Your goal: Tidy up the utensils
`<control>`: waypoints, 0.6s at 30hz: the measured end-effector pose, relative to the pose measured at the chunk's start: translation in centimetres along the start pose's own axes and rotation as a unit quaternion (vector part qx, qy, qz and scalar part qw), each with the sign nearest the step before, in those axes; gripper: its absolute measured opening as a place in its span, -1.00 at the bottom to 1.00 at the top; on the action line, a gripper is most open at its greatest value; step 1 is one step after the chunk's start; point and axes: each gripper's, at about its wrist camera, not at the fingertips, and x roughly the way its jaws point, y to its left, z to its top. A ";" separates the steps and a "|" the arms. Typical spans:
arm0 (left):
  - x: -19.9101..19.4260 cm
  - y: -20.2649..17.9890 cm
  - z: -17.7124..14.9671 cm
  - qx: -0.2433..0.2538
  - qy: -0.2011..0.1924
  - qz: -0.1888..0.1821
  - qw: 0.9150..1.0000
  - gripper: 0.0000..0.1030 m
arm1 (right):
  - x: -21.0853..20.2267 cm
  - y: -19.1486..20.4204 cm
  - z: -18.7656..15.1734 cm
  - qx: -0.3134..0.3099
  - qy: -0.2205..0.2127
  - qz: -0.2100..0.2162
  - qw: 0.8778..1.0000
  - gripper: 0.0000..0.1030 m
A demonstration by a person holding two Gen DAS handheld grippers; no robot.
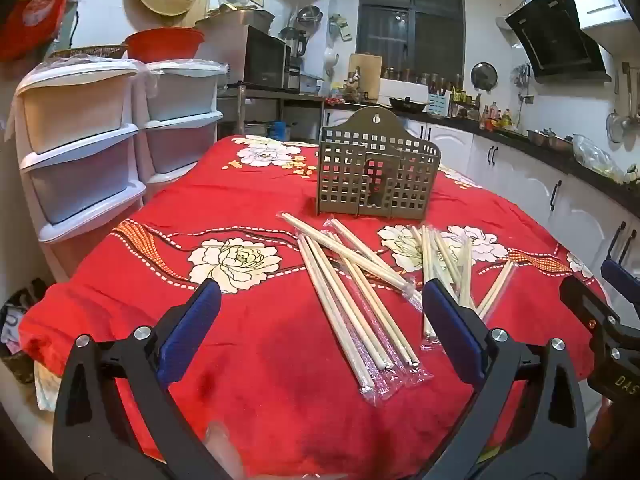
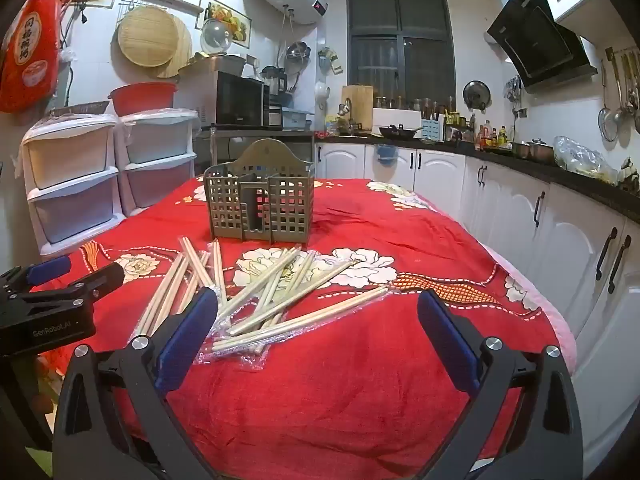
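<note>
Left wrist view has the left gripper (image 1: 320, 316) hanging over the near edge of the worktop (image 1: 248, 200), fingers (image 1: 192, 332) spread wide with nothing between them, aimed level along the red flowered cloth (image 1: 256, 340). Wrapped chopsticks (image 1: 352, 292) lie in a loose crisscross heap just ahead of it, toward the near middle of the worktop, and a second bunch (image 1: 448, 264) sits beside them to the right, partly hidden behind the right finger. Grid-walled utensil holder (image 1: 376, 176) stands upright further back, past the chopsticks, apart from them. Over at the right edge of that view you can see the right gripper (image 1: 616, 312) poking in.

From the right wrist view, the right gripper (image 2: 318, 320) is also opened wide and empty, hovering over the near edge, pointing at the same chopstick pile (image 2: 272, 304). Left gripper (image 2: 60, 280) shows at the left side there, low over the worktop's left edge.
</note>
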 end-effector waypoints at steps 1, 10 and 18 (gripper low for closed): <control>0.0 0.0 0.0 0.000 0.000 0.001 1.000 0.80 | 0.0 0.0 0.0 0.000 0.002 0.001 1.000 0.88; 0.0 0.1 0.0 -0.004 0.004 -0.001 1.000 0.79 | 0.0 0.0 0.0 0.000 0.001 0.000 1.000 0.88; 0.0 0.1 0.0 -0.005 0.003 0.000 1.000 0.79 | 0.0 0.1 0.0 0.000 0.000 0.000 1.000 0.88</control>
